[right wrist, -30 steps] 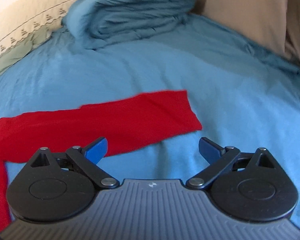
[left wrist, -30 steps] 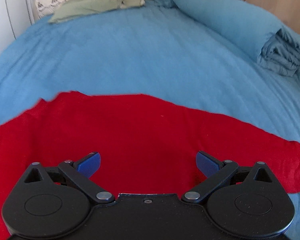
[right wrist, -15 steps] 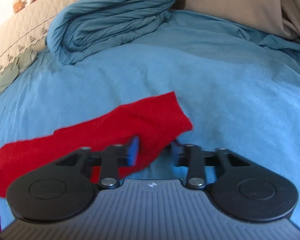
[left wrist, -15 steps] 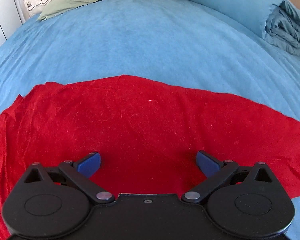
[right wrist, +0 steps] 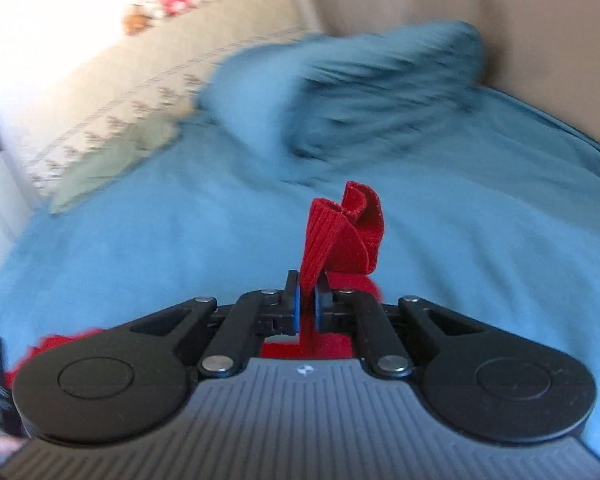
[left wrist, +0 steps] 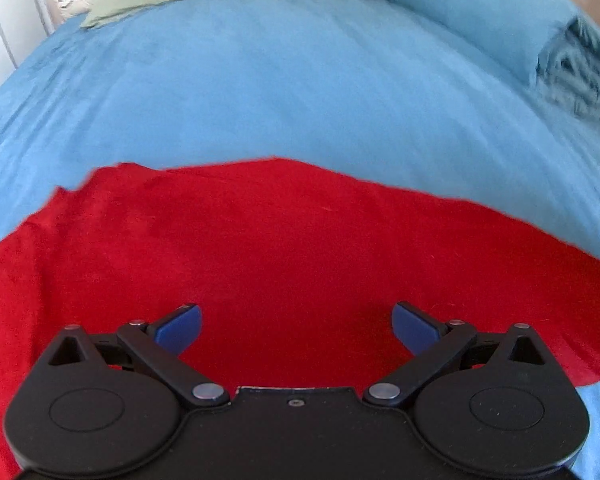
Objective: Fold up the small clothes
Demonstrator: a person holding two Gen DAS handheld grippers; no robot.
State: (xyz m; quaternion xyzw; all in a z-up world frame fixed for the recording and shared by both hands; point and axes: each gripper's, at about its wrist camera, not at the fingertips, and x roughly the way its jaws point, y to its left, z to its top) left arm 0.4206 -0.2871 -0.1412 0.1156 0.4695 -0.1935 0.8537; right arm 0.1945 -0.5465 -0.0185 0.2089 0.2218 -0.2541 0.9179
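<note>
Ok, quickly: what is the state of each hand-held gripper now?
Left hand-held gripper: open, holding nothing, above the red garment.
Right hand-held gripper: closed on the red garment's cuff.

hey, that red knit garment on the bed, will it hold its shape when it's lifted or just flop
Likely floppy: the cuff pinched in the right tongs curls and folds over itself. Probably light, since a small pinch holds it up. The red garment on the blue bedcover would likely bunch, not slide, if pushed.
</note>
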